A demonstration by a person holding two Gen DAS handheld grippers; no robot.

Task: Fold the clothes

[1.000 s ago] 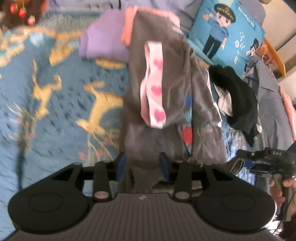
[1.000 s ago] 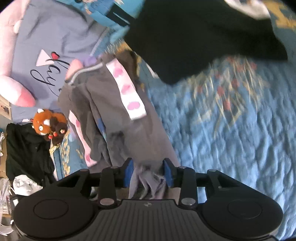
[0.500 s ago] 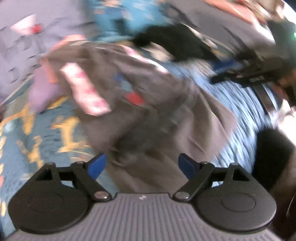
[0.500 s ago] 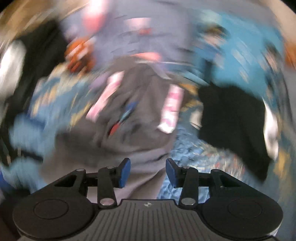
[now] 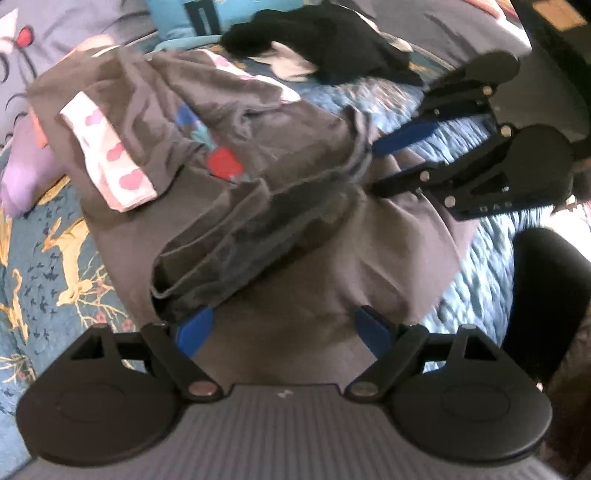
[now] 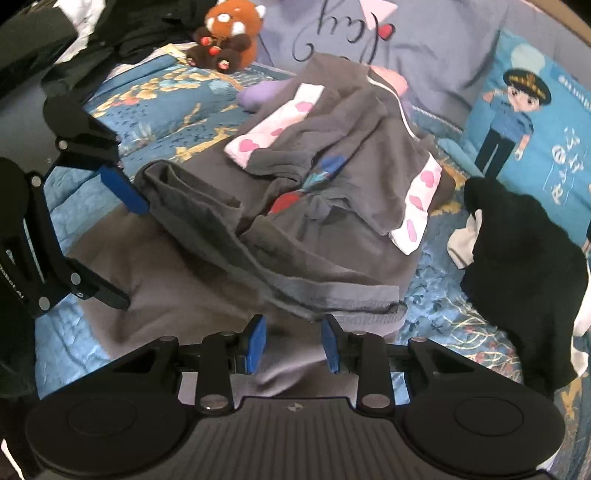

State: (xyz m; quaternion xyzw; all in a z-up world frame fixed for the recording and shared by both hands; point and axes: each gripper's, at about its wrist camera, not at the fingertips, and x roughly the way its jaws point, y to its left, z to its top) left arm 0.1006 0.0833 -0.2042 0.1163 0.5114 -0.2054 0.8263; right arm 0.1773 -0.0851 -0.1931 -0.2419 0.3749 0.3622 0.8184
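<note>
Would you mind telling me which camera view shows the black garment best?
The right wrist view: the black garment lies sharp at the right, on the blue quilt, with white fabric beside it. The left wrist view catches it only at the top edge, smaller and blurred.

We see the crumpled garment lying in the middle of the bed, its hem nearest us. In the right wrist view, the left tool sits at the garment's left edge, and the right tool is just before the hem. A dark heap of clothes lies to the right, apart from the garment. Behind that heap stands a printed cushion. A plush toy sits at the far left, behind the garment, with a large pillow to its right.
</note>
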